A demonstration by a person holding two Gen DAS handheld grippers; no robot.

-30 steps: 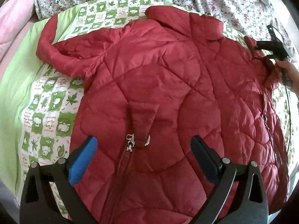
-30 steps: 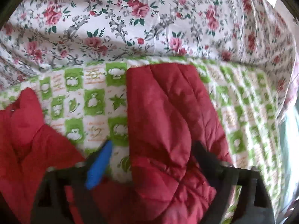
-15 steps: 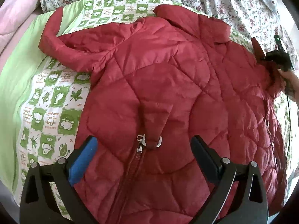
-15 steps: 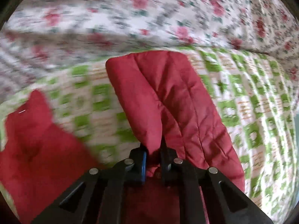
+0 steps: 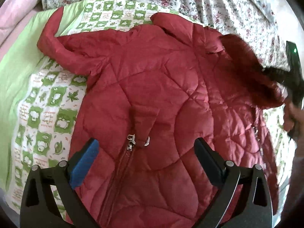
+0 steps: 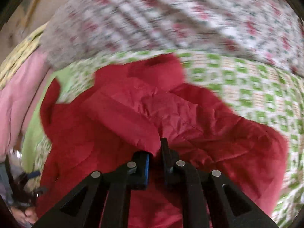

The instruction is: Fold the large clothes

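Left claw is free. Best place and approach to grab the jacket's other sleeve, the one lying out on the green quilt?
Take the sleeve at its cuff end, the tip lying over the green quilt. It stretches away from the red jacket body with bare quilt on both sides, so the open left claw can likely come down from above, straddling its width. The right claw already pinches the opposite sleeve.

The quilted red jacket (image 5: 152, 98) lies front-up, partly unzipped, one sleeve apparently lifted off the bedding.
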